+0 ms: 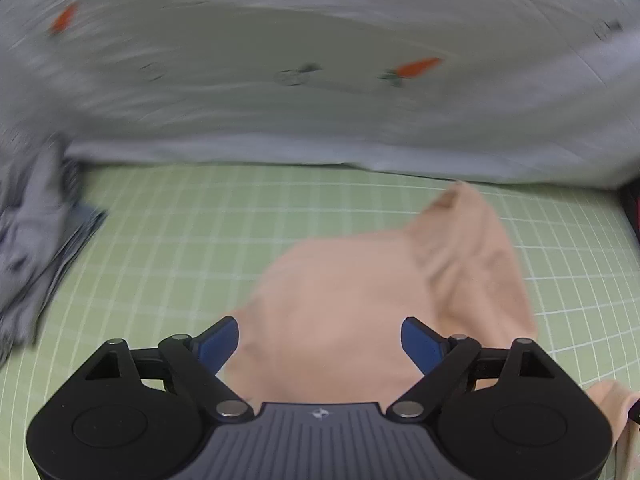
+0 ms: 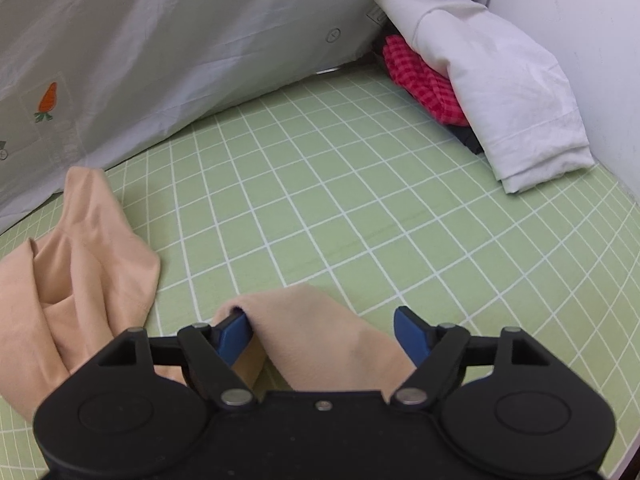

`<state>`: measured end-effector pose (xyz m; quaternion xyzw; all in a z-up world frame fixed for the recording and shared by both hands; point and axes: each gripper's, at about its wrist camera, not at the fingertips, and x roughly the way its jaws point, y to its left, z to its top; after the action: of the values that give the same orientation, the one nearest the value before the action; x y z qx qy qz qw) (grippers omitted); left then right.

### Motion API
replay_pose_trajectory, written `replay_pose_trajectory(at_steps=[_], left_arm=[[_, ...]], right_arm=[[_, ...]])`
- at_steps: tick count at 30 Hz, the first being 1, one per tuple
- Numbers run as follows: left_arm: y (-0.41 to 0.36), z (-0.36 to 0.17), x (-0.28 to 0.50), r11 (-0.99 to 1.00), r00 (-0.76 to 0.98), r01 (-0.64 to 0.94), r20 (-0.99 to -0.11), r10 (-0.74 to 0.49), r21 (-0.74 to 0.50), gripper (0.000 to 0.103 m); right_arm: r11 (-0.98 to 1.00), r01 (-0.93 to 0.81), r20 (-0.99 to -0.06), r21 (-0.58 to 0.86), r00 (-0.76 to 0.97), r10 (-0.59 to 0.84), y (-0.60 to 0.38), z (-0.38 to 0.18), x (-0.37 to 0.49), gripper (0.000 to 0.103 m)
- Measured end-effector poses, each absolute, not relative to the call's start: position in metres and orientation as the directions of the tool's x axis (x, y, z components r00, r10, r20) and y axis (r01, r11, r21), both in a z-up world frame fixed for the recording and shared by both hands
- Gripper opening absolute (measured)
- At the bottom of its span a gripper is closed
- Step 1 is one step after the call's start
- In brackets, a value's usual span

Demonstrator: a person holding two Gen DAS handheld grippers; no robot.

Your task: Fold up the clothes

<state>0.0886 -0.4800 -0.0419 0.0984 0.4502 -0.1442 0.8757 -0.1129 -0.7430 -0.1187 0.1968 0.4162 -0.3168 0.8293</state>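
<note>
A peach garment (image 1: 360, 288) lies crumpled on the green checked sheet (image 1: 180, 240). My left gripper (image 1: 320, 340) is open just over its near part, the cloth between the blue pads but not pinched. In the right wrist view the same garment (image 2: 92, 256) bunches at the left, and one end of it (image 2: 312, 328) lies between the wide-open jaws of my right gripper (image 2: 324, 332), draped over the left pad (image 2: 236, 334). The left wrist view is motion-blurred.
A white quilt with carrot prints (image 1: 320, 60) lies along the far side and also shows in the right wrist view (image 2: 160, 60). Grey clothes (image 1: 36, 248) lie at the left. A white pillow (image 2: 500, 92) covers red checked cloth (image 2: 424, 76) by the wall.
</note>
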Motion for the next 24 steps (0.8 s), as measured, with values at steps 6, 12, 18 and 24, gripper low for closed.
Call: replay_pose_trajectory(at_steps=[6,12,18,24], left_arm=[[-0.531,-0.076,0.107,0.899,0.486,0.431,-0.859,-0.161,0.075,0.090],[-0.521,-0.092,0.117,0.914,0.491,0.391,-0.864,-0.107,0.110,0.051],[-0.451,-0.046,0.109,0.957,0.501,0.273,-0.834,-0.232,-0.102,0.012],[-0.367,-0.003,0.055,0.974,0.591,0.142,-0.775,-0.224,-0.173,0.005]], right_arm=[[0.693,0.718,-0.837,0.064,0.417,-0.355,-0.752,-0.132,-0.107,0.080],[0.688,0.725,-0.846,0.043,0.393,-0.361,-0.750,-0.138,-0.104,0.081],[0.704,0.710,-0.841,0.020,0.393,-0.373,-0.742,-0.135,-0.104,0.079],[0.748,0.662,-0.799,0.044,0.473,-0.372,-0.722,-0.114,-0.115,0.077]])
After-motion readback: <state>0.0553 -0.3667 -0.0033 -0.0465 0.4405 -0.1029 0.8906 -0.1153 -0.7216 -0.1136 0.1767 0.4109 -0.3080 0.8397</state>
